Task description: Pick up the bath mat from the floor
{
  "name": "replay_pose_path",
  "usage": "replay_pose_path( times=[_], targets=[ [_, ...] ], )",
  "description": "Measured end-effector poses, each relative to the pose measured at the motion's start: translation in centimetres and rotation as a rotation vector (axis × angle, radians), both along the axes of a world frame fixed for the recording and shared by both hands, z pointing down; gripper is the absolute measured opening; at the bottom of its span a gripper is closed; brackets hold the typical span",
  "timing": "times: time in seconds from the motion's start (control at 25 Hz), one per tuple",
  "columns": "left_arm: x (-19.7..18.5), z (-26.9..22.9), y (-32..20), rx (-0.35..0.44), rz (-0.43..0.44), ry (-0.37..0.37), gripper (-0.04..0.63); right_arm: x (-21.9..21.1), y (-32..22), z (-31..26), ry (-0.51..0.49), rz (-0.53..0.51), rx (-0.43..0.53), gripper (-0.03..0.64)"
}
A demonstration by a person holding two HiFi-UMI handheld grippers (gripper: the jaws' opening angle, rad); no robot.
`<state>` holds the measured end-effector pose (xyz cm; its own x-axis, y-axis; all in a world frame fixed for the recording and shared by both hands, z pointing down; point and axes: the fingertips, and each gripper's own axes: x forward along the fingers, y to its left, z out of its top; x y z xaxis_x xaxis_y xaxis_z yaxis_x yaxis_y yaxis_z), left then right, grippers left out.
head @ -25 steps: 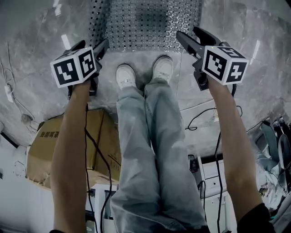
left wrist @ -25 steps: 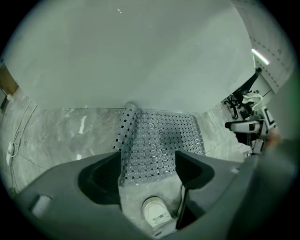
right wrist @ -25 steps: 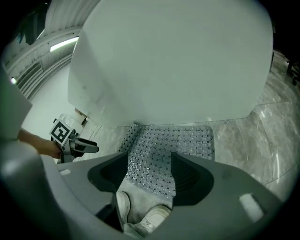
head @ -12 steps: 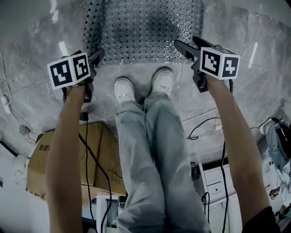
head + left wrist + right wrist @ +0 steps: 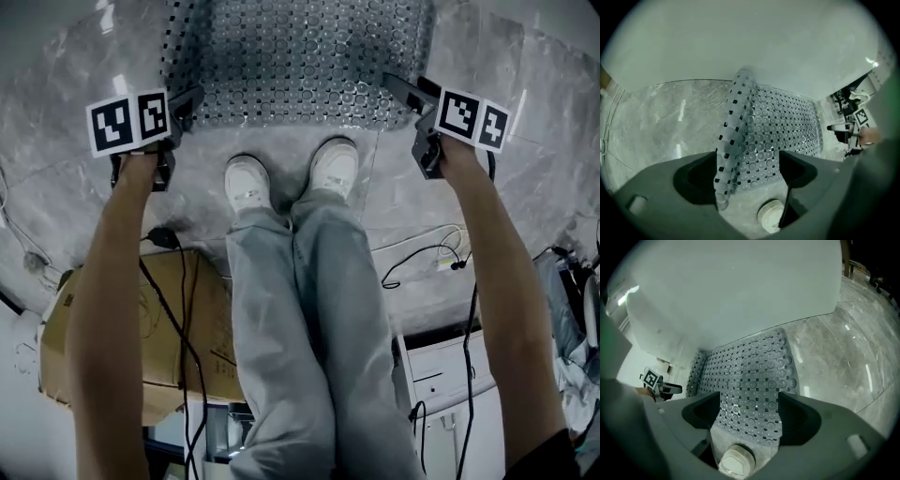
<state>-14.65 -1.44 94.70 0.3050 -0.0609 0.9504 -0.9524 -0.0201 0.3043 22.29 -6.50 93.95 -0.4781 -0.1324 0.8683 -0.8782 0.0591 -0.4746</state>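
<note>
**Both grippers open at the bath mat's near corners**

Position: the bath mat point(image 5: 300, 56) lies on the grey marble floor point(image 5: 534, 187) at top centre of the head view, just above the person's shoes point(image 5: 248, 183). The left gripper point(image 5: 190, 97) stands at its lower left corner and the right gripper point(image 5: 403, 89) at its lower right corner.

Grippers: both sets of jaws stand wide apart and have just been opening. In the left gripper view the mat's side edge is curled upward and rises in the gap, nearer the left-hand jaw; contact there cannot be confirmed. In the right gripper view the mat's corner lies flat between the jaws, with no pad pressing on it.

Obscured: the top edge of the head view cuts off the mat's far end.

Orientation: the near edge runs left to right across the frame and the mat extends up-frame from the shoes. Its long axis cannot be settled.
</note>
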Motion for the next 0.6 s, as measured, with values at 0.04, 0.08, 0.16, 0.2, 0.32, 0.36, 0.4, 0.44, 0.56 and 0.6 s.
replay_pose_path(
  times=[0.04,0.08,0.16,0.2,0.32,0.36,0.4,0.44,0.56,0.6],
  targets=[
    [0.1,0.5,-0.3,0.001,0.014,0.001,0.42,0.5,-0.1,0.4,0.015,0.0,0.001,0.397],
    [0.3,0.9,-0.5,0.0,0.03,0.001,0.421,1.2,-0.2,0.9,0.033,-0.001,-0.001,0.397],
    [0.6,1.9,-0.3,-0.008,0.058,-0.002,0.434,2.7,0.0,1.9,0.072,-0.009,-0.008,0.399],
    [0.6,2.4,-0.3,-0.006,0.063,-0.004,0.434,3.2,-0.2,2.4,0.088,-0.018,-0.009,0.399],
    [0.4,3.5,-1.4,0.012,0.051,-0.007,0.434,4.1,-1.3,3.6,0.121,-0.046,0.005,0.399],
    [0.2,3.8,-1.7,0.021,0.05,-0.011,0.434,4.2,-1.4,4.0,0.127,-0.052,0.011,0.399],
    [0.1,4.1,-1.8,0.03,0.048,-0.018,0.434,4.2,-1.3,4.6,0.132,-0.058,0.012,0.399],
    [-0.1,4.4,-1.6,0.035,0.044,-0.022,0.434,4.2,-0.8,5.1,0.137,-0.065,0.006,0.399],
    [-0.7,5.1,-1.3,0.047,0.034,-0.024,0.434,4.7,-0.6,6.4,0.152,-0.065,0.0,0.399],
    [-1.1,5.3,-1.5,0.052,0.03,-0.027,0.434,4.8,-1.3,6.7,0.154,-0.061,0.008,0.399]
  ],
)
